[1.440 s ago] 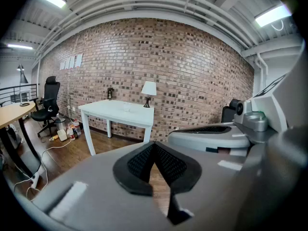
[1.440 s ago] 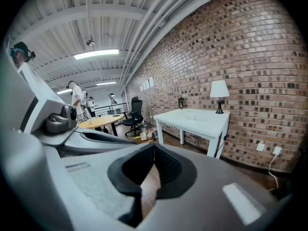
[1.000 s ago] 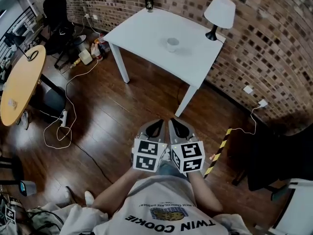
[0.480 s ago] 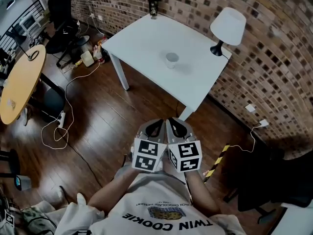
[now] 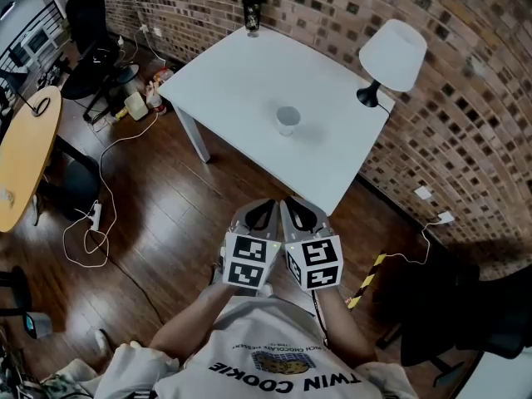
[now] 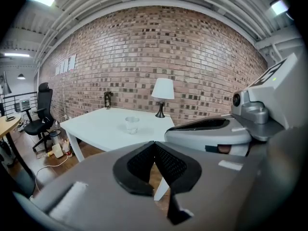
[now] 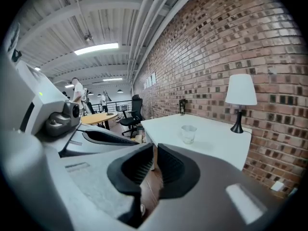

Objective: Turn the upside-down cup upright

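A small clear cup (image 5: 288, 120) stands near the middle of the white table (image 5: 241, 65); it also shows as the cup (image 6: 132, 124) in the left gripper view and the cup (image 7: 188, 134) in the right gripper view. Both grippers are held side by side over the wooden floor, well short of the table. My left gripper (image 5: 263, 216) is shut with nothing in it, its pads (image 6: 166, 161) touching. My right gripper (image 5: 302, 217) is also shut and empty, its pads (image 7: 169, 168) nearly meeting.
A white-shaded lamp (image 5: 391, 56) stands at the table's right end, a dark cup-like object (image 5: 252, 12) at its far corner by the brick wall. A round wooden table (image 5: 21, 156), office chairs (image 5: 91, 23) and floor cables (image 5: 96, 223) lie left.
The table, cup and lamp have come closer and lower in the head view as I walk toward them. Both grippers stay shut, side by side.
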Tool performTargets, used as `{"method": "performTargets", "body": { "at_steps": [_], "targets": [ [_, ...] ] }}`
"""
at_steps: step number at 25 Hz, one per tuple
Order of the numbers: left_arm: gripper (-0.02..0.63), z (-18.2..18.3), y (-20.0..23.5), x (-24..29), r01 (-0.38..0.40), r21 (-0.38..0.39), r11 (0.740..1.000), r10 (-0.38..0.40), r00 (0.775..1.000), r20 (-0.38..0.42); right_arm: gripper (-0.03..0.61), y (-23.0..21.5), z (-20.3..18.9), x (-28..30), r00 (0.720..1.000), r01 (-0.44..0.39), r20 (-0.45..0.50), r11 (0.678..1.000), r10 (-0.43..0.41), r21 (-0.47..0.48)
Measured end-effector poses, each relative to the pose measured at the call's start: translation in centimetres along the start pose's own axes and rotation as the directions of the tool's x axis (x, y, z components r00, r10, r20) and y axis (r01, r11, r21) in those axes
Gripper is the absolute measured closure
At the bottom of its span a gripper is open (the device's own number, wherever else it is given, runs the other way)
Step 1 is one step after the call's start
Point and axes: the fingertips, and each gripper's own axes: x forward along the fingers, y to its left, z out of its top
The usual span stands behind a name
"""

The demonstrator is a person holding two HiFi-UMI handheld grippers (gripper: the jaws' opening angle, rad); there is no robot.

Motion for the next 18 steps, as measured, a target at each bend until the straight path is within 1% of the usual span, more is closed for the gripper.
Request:
{"method": "performTargets", "body": {
  "at_steps": [5,11,15,18],
  "targets": [
    [0.609,1.6,3.6,4.4,0.035,-0.011,0.999,-0.035,0.999,-0.007,0.560,-2.5,1.3,5.4,0.999,0.025,-0.048,0.999,-0.026,-0.029],
    [0.609,3.8,8.5,8.5,0.085,-0.022,0.996,-0.086,0.996,-0.019,0.545,-5.5,3.2,12.0,0.990,0.071,-0.116,0.995,-0.079,-0.076],
    [0.609,4.6,11.6,10.7,0.113,-0.033,0.993,-0.114,0.993,-0.027,0.514,-7.6,4.0,16.0,0.976,0.099,-0.174,0.979,-0.130,-0.176],
    [0.609,5.5,13.9,11.9,0.129,-0.037,0.991,-0.130,0.991,-0.023,0.505,-8.8,4.3,19.0,0.958,0.092,-0.238,0.955,-0.163,-0.282]
  ]
}}
